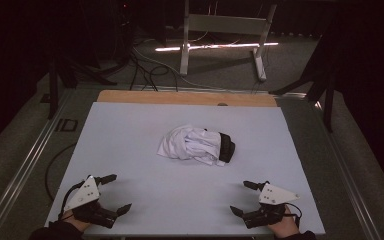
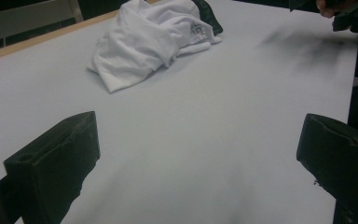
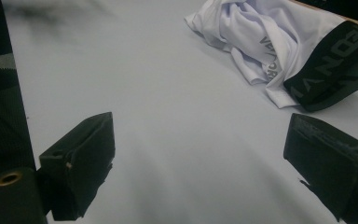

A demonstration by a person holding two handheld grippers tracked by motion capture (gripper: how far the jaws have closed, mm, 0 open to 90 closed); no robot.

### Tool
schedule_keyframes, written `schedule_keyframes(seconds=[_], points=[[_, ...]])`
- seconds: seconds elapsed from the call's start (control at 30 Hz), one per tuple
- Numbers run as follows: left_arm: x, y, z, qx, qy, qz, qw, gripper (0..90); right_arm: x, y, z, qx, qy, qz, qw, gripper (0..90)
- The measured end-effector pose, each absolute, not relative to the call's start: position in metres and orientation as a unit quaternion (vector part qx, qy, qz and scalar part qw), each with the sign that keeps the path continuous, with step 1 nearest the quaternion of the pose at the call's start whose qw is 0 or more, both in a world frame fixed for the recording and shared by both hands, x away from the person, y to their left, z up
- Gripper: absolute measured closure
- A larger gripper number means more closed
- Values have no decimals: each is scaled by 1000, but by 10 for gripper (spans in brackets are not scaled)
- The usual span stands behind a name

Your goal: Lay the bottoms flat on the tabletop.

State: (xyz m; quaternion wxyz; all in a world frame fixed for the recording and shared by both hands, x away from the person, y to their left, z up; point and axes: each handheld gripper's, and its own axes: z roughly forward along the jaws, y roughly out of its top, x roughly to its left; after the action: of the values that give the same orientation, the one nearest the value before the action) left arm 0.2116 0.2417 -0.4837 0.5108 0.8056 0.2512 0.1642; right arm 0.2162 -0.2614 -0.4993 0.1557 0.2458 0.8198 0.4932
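White garment [image 1: 190,144] with black waistband [image 1: 226,147]: crumpled in a heap near mid-table [image 1: 130,130], slightly toward the far edge. Left gripper [image 1: 116,194] at the near-left corner, jaws spread wide, empty, well apart from the cloth. Right gripper [image 1: 242,198] at the near-right corner, likewise gaping, holding nothing.

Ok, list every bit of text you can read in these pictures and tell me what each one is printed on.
"BONV": partial grey letters on the black elastic waistband of the crumpled white garment; the word is cut off at both ends by folds.
Grey lettering on a white fold of the garment, right gripper view: creased, not readable.
Small grey mark on the garment, left gripper view: too blurred to read.
Nothing readable on the table or the grippers.
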Motion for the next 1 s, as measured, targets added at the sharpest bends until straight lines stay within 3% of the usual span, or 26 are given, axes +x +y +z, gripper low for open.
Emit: schedule_keyframes(seconds=[0.57, 0.93, 1.0], points=[[213, 238, -483, 813, 250, 143, 506, 4, 217, -265, -503, 246, 837, 468, 139, 93], [208, 228, -474, 822, 226, 142, 502, 5, 217, -259, -485, 226, 851, 454, 136, 94], [209, 227, -473, 821, 227, 137, 505, 5, 215, -258, -481, 224, 847, 462, 137, 126]])
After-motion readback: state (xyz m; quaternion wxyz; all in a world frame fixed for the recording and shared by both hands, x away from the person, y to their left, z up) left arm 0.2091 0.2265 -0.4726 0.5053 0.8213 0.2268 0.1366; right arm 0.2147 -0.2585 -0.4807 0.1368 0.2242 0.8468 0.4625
